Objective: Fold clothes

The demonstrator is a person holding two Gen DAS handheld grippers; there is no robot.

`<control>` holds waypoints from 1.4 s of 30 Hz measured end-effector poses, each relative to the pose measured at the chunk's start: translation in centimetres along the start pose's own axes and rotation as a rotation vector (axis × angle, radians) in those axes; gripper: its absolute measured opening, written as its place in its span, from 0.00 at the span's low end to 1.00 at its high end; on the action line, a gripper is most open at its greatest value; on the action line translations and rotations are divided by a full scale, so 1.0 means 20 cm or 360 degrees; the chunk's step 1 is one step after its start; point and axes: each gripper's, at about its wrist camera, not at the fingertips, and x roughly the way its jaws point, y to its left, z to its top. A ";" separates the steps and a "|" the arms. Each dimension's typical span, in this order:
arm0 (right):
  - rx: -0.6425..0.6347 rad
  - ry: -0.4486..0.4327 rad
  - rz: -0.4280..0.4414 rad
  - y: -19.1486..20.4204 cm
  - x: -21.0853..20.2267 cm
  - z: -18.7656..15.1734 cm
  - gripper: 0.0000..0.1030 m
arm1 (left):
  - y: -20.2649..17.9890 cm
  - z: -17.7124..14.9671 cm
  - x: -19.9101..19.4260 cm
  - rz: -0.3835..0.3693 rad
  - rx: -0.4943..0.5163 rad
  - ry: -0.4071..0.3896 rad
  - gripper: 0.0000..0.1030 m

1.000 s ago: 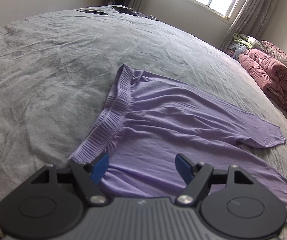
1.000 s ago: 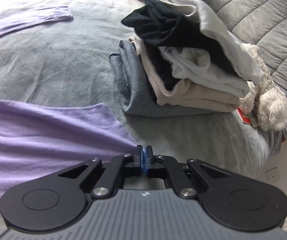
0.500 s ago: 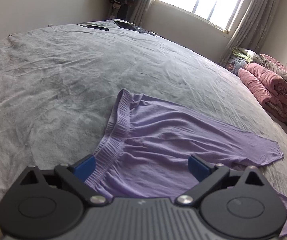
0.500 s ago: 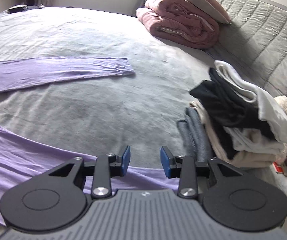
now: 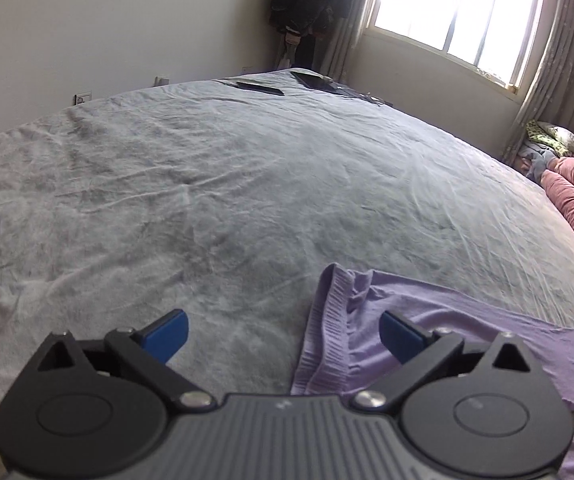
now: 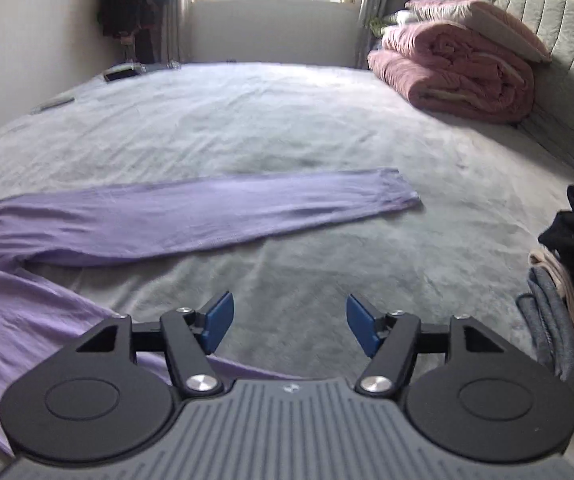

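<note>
On the grey bed cover (image 5: 247,184), low in both views, lies a pair of purple trousers (image 6: 191,216), spread flat. In the right wrist view one leg stretches from nine o'clock toward three o'clock across the middle, its hem ending near the centre right, while the other leg runs down toward seven o'clock and passes under the gripper body. The legs are splayed apart in a V, which, I judge, leaves them ready to be laid one over the other as a first fold. In the left wrist view the ribbed waistband (image 5: 329,332) stands at about five o'clock from the centre, slightly rumpled, with cloth trailing off toward four o'clock.

The left gripper (image 5: 283,334) hovers above the cover with its jaws spread wide and holding nothing; the waistband lies between the blue pads, nearer the right-hand one. That placement suits a grasp at the waist end. The right gripper (image 6: 289,322) is likewise released and empty, over bare cover between the two legs, near the lower one.

Farther out, a stack of folded clothes (image 6: 567,280) sits at three to four o'clock in the right wrist view, probably the finished pile. Rolled pink quilts (image 6: 459,68) rest at one o'clock against the headboard, and a window (image 5: 459,20) is bright at the far wall.
</note>
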 end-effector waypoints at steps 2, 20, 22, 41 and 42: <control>-0.0045 -0.0059 0.0069 0.05 -0.02 0.02 0.96 | 0.00 0.02 0.00 -0.0046 -0.0025 -0.0039 0.99; -0.0378 -0.0172 0.0612 0.82 0.04 0.05 1.00 | 0.03 0.13 0.17 -0.0079 0.0030 0.0082 0.99; -0.0348 -0.0214 0.0714 0.94 0.06 0.07 1.00 | 0.04 0.12 0.16 -0.0064 0.0072 0.0044 0.99; -0.0535 0.0184 0.0900 1.65 0.42 0.16 0.40 | 0.09 0.07 0.22 -0.0115 0.0301 0.0173 0.37; -0.0551 0.0190 0.0939 1.67 0.42 0.16 0.40 | 0.10 0.06 0.22 -0.0117 0.0297 0.0185 0.36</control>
